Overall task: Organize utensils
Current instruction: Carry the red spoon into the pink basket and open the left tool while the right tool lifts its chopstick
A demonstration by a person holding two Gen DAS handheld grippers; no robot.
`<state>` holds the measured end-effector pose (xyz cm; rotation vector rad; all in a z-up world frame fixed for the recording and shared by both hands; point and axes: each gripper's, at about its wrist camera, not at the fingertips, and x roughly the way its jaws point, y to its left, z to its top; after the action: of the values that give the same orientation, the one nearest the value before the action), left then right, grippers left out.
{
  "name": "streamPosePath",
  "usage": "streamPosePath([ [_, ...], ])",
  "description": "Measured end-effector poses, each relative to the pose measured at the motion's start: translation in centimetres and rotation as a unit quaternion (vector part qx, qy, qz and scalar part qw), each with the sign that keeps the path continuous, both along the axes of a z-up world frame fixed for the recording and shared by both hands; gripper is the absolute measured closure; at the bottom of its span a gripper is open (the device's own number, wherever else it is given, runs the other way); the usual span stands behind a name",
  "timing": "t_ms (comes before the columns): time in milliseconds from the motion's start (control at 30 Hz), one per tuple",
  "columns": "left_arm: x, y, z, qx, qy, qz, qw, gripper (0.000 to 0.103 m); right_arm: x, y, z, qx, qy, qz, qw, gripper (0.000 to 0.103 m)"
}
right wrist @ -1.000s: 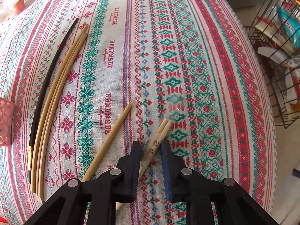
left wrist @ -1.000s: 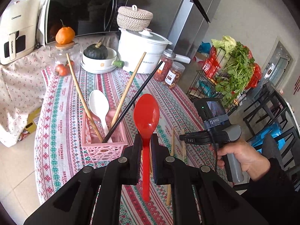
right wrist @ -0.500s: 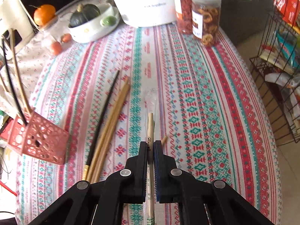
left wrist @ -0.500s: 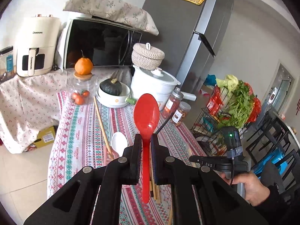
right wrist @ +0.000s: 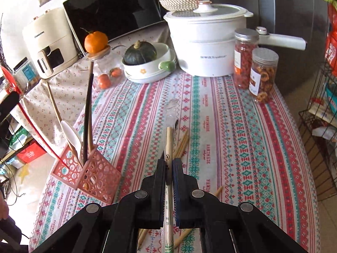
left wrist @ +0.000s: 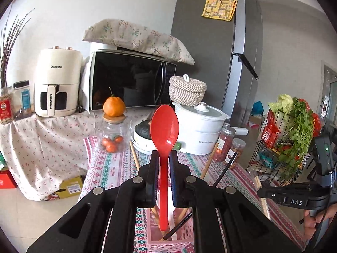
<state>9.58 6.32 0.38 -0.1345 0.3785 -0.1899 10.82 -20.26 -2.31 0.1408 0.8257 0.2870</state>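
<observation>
**Both tongs hold utensils over the table**

The red spoon (left wrist: 164,130) stands upright, bowl up, clamped by its handle in the left tongs (left wrist: 161,168); its lower end hangs over the pink basket (left wrist: 171,240). The right tongs (right wrist: 168,168) are closed on a wrapped pair of chopsticks (right wrist: 169,141), which point forward above the striped tablecloth (right wrist: 231,126). In the right view the basket (right wrist: 94,175) sits near the table's left edge, holding a white spoon (right wrist: 70,135), a black chopstick (right wrist: 87,113) and wooden ones. Loose wooden chopsticks (right wrist: 182,144) lie on the cloth just beyond the right tongs. Farther back stand a white pot (right wrist: 207,42), two jars (right wrist: 254,63) and a bowl with a squash (right wrist: 140,52).
</observation>
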Motion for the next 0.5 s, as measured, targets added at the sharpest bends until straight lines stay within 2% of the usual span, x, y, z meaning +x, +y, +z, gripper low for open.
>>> streamPosePath([
  [133, 0.9, 0.1, -2.1, 0.008, 0.015, 0.015, 0.9997, 0.093, -0.2, 0.4, 0.4, 0.006, -0.019, 0.008, 1.000, 0.098],
  [233, 1.3, 0.3, -3.3, 0.001, 0.034, 0.017, 0.9993, 0.093, -0.6, 0.8, 1.0, 0.011, -0.037, 0.014, 0.999, 0.098],
  [433, 1.4, 0.6, -3.9, -0.006, 0.062, 0.021, 0.9978, 0.091, -1.4, 1.6, 2.5, 0.031, -0.084, 0.022, 0.996, 0.098],
  [467, 1.4, 0.6, -3.8, -0.007, 0.071, 0.019, 0.9973, 0.088, -1.5, 1.7, 2.8, 0.037, -0.093, 0.023, 0.995, 0.098],
  [500, 1.4, 0.7, -3.7, -0.008, 0.076, 0.020, 0.9969, 0.080, -1.7, 1.9, 3.1, 0.043, -0.102, 0.024, 0.994, 0.098],
])
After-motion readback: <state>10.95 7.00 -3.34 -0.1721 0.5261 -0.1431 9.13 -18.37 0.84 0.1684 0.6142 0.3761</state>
